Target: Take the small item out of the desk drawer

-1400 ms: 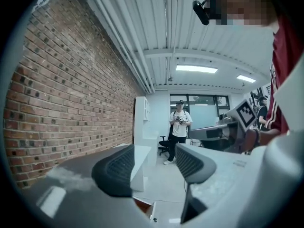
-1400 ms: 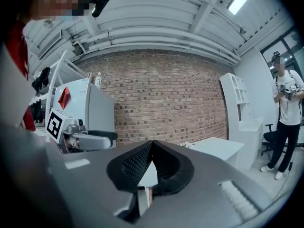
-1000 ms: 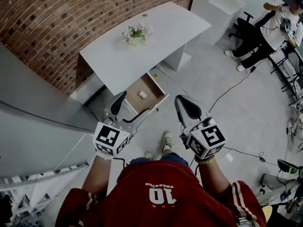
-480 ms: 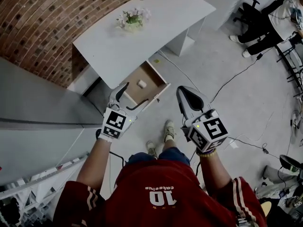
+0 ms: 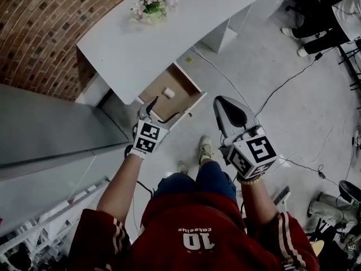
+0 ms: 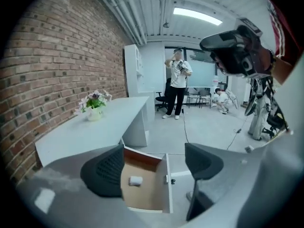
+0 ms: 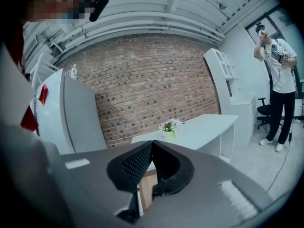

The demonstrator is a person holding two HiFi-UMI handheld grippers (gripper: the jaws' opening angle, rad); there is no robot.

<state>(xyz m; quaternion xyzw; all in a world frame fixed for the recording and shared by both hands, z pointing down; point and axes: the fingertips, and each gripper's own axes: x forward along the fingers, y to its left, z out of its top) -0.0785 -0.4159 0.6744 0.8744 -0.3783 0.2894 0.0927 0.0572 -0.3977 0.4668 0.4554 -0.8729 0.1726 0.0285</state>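
Desk (image 5: pixel 141 44): white worktop, now sitting closer beneath the head view than a second ago.
Desk drawer (image 5: pixel 193 101): is standing pulled out from under the desk's front edge, with its brown floor showing.
Small item (image 5: pixel 168 92): a white, roll-like piece. It is lying near the middle of the drawer floor, touched by nothing, and is showing between the left jaws in the left gripper view.
Left gripper (image 6: pixel 154 167): its jaws are standing apart with nothing clamped. It is hanging over the drawer's near edge, having advanced from close to the person's body, with the arm now reaching further out.
Right gripper (image 7: pixel 152 146): its jaws are pressing together, empty. It is staying back by the person's right leg, well apart from the drawer and little changed.
Flower pot (image 5: pixel 150 8): is sitting near the desk's far edge, by the brick wall (image 5: pixel 34 33).
Bystander (image 6: pixel 176 87): is standing beyond the desk.
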